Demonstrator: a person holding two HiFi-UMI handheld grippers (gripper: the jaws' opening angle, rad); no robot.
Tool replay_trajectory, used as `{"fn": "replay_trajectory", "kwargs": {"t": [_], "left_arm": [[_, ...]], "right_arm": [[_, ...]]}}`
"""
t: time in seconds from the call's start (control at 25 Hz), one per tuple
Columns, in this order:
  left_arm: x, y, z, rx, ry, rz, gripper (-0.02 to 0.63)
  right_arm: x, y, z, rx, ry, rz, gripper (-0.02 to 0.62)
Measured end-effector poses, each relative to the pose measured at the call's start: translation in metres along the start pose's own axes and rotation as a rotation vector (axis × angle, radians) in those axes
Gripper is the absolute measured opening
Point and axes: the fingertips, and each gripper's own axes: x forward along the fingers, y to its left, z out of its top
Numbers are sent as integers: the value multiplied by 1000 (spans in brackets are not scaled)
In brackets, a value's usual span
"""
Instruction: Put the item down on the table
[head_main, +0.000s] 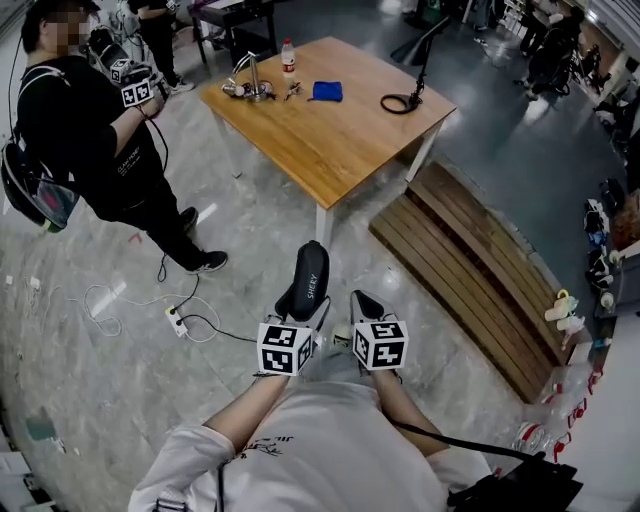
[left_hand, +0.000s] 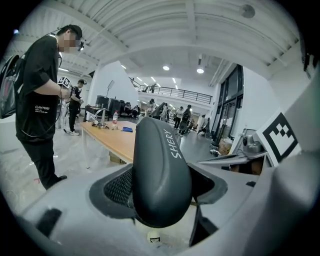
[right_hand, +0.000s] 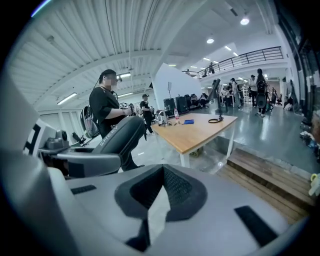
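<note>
Pinching a dark case (head_main: 306, 280) between its 2 jaws, the left gripper (left_hand: 162, 189) holds it in the air above the grey floor (head_main: 250, 220). The jaws stand wide apart and the mesh pads press on both sides of the case. The case sticks out forward past the jaws, and white letters run along its upper side. It touches nothing except the pads.

The right gripper (right_hand: 161, 191) is just beside the left one, on its right. Its 2 jaws are pressed together and nothing is between them. Seen from this gripper, the case is ahead and to the left.

The table (head_main: 340, 150) is well ahead of both grippers, well apart from the case. In the left gripper view it is seen to the left of the case, in the right gripper view slightly to the right of the jaws. On its far part lie a blue cloth (head_main: 326, 91), a bottle (head_main: 288, 55), a black cable loop (head_main: 400, 103) and some small metal things (head_main: 250, 87).

A person in black (head_main: 100, 140) stands ahead and to the left of the left gripper, beside the table. Ahead and to the right of the right gripper, wooden planks (head_main: 470, 280) lie on the floor near the table
</note>
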Motion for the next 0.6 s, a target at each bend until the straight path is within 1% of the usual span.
{"fn": "replay_trajectory", "kwargs": {"t": [0.2, 0.32, 0.48, 0.6], "left_arm": [[74, 3, 46, -1, -13, 29, 333], [114, 2, 68, -1, -19, 43, 333], [147, 9, 87, 4, -20, 67, 333], [159, 19, 95, 2, -11, 83, 333]], "right_arm": [[44, -54, 55, -28, -8, 31, 5], [64, -86, 83, -51, -22, 40, 5], [92, -119, 110, -62, -36, 30, 4], [110, -126, 123, -58, -33, 44, 4]]}}
